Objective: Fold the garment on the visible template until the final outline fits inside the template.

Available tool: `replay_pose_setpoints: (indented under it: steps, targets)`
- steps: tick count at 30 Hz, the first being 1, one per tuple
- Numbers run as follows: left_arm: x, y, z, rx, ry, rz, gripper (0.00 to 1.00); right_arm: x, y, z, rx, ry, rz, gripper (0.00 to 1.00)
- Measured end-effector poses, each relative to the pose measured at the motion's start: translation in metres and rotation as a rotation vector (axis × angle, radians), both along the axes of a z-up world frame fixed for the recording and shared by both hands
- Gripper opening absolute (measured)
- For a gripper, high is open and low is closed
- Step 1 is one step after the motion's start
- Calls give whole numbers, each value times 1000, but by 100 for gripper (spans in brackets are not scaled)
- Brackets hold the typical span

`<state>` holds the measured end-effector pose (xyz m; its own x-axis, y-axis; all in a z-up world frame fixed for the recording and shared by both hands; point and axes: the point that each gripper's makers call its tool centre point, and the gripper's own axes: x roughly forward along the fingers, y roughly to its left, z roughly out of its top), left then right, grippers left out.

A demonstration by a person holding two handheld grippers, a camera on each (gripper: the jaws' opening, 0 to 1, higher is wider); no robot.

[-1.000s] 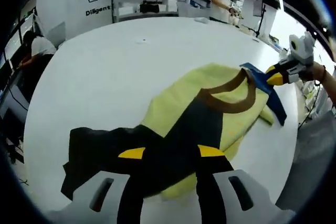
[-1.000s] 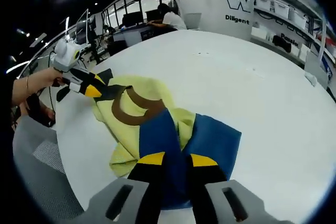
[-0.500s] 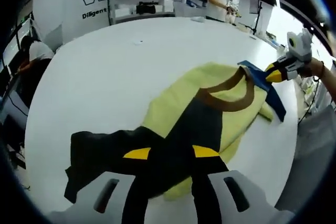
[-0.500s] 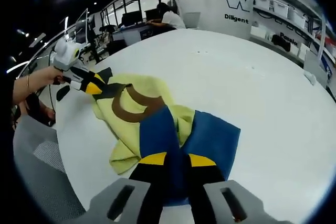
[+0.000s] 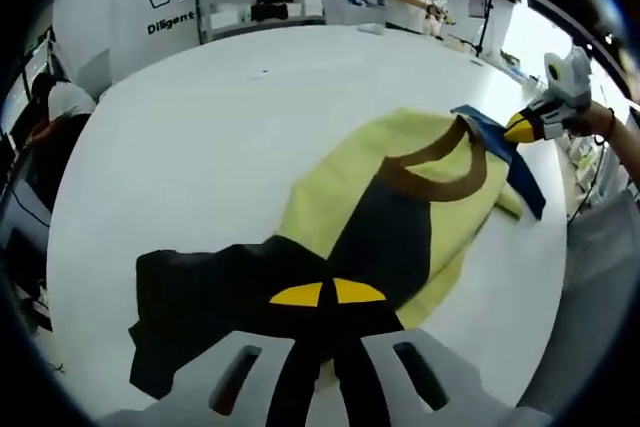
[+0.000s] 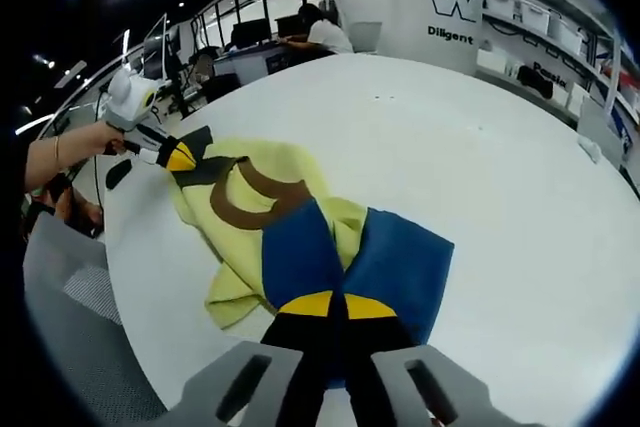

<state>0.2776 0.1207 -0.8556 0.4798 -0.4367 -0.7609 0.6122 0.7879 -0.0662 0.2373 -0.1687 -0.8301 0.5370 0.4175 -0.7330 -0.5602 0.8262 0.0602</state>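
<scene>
One garment (image 5: 400,217), two claws, on a white surface (image 5: 200,147).
Left claw (image 5: 327,293) pinches its black sleeve, right claw (image 6: 328,305) its blue sleeve, both at 6 o'clock.

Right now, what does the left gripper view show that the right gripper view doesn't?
Left gripper view: the left claw up close, shut on the black sleeve, and a standing person by shelves.

Right gripper view: the right claw up close, shut on the blue sleeve, and a seated person at a desk.

Both: the yellow garment with its brown collar on the white table, and the opposite claw at the far sleeve.
</scene>
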Motion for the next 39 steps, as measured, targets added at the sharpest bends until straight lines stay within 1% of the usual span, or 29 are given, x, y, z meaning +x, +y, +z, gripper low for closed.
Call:
replay_pose_setpoints:
  steps: [4,6,10,11,14,15,17,19,21,24,26,29,32,35,37,39]
  targets:
    - [-3,1,13,-9,-40,-10,2,-1,0,8,-17,-30,16,0]
    - [-3,1,23,-28,-66,-7,2,-2,1,12,-24,-48,29,0]
    - [-6,2,38,-49,-89,-4,2,-3,2,20,-41,-72,48,0]
    - [-6,2,39,-49,-91,-5,2,-3,4,23,-38,-79,56,0]
    - [-7,1,49,-41,-129,-33,2,-2,6,29,-25,-93,56,0]
    - [-4,-1,57,-16,-192,-70,2,-2,8,32,-26,-101,61,0]
    - [-7,-2,59,-7,-190,-73,2,-2,8,34,-31,-105,64,0]
    - [-5,-2,65,6,-225,-75,2,-3,8,37,-39,-108,68,0]
    - [-5,-2,70,10,-238,-74,2,-2,8,42,-47,-119,72,0]
    - [-2,-2,85,-2,-270,-68,2,-1,9,53,-57,-144,82,0]
    - [-1,-3,94,-6,-287,-63,2,2,8,61,-63,-164,83,0]
    - [4,-2,109,6,-335,-65,2,9,7,71,-67,-184,71,0]
    - [11,0,126,-6,-376,-53,2,18,6,81,-75,-208,59,0]
    - [18,2,134,1,-391,-43,2,25,6,86,-89,-222,60,0]
    - [23,2,139,9,-399,-37,2,34,5,91,-95,-232,56,0]
    - [28,4,143,21,-410,-26,2,46,5,97,-94,-250,41,0]
